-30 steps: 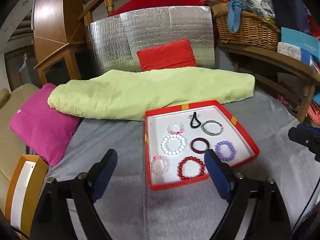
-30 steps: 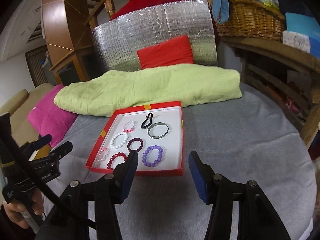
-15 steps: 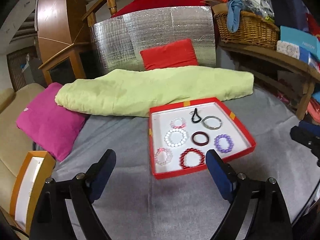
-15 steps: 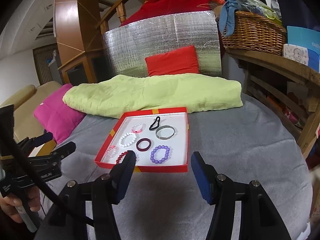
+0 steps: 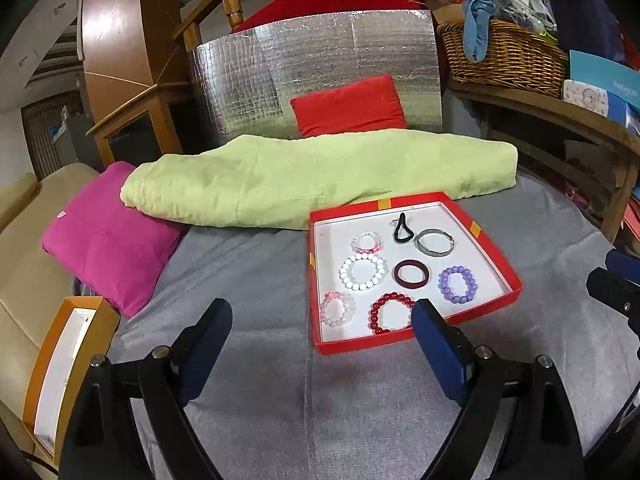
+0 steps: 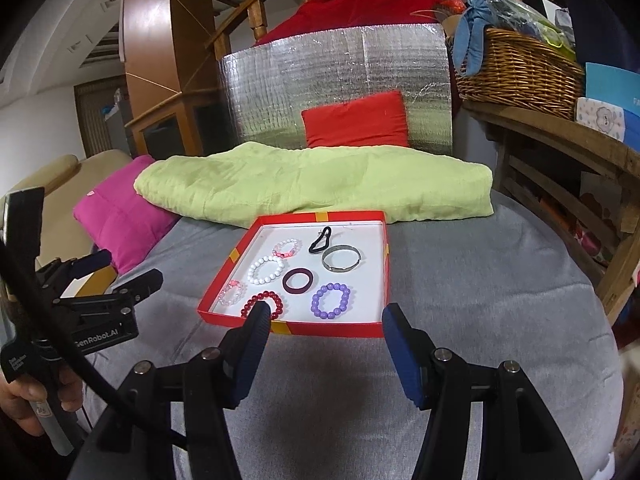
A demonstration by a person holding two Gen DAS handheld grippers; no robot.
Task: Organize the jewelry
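Bracelets (image 5: pixel 363 273) lie in a red tray (image 5: pixel 497 255) on the grey surface (image 5: pixel 256 272); your left tool (image 5: pixel 322 334) and right tool (image 6: pixel 325 334) hover released, holding nothing.

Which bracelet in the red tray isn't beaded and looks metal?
The silver bangle, a plain metal band at the tray's far right beside the black loop; the others are beaded, or a dark solid ring.

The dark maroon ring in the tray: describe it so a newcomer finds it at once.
On the grey cloth lies a red tray of bracelets. Near its middle, between the white bead bracelet and the purple bead bracelet, sits the dark maroon ring. It alone is a smooth solid band, not beaded.
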